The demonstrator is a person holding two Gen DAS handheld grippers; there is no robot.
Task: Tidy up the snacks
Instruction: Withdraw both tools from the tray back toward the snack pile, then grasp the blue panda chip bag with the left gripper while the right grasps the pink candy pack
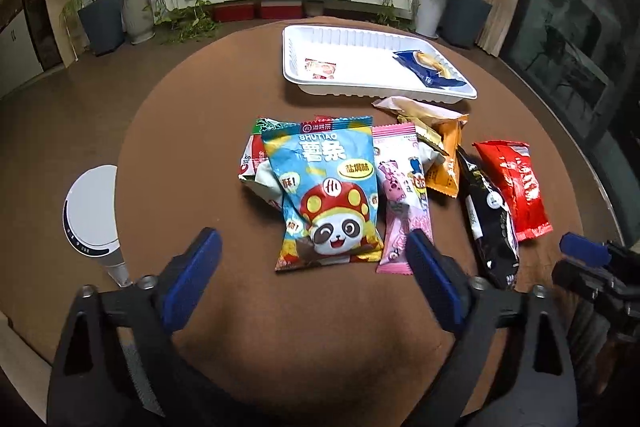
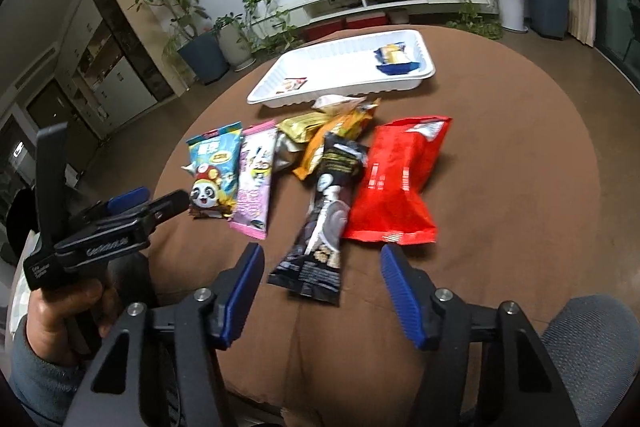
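Two spread grippers, empty: left gripper [image 1: 312,259] faced the blue panda-print crisp bag [image 1: 326,191], right gripper [image 2: 320,279] the black sachet [image 2: 324,215]. We judged low edge pinches best, then the white plastic tray [image 1: 360,93].

Glossy foil snack packets [image 1: 326,187] (crinkled) on matt brown cloth [image 1: 180,155].

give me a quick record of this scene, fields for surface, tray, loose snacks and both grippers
surface: round table with brown cloth
tray: white tray at far side, holding a small red packet and a blue packet
loose snacks: panda bag, pink packet, orange packet, black packet, red bag, all outside the tray
left gripper: open, empty, near the panda bag
right gripper: open, empty, near the black packet
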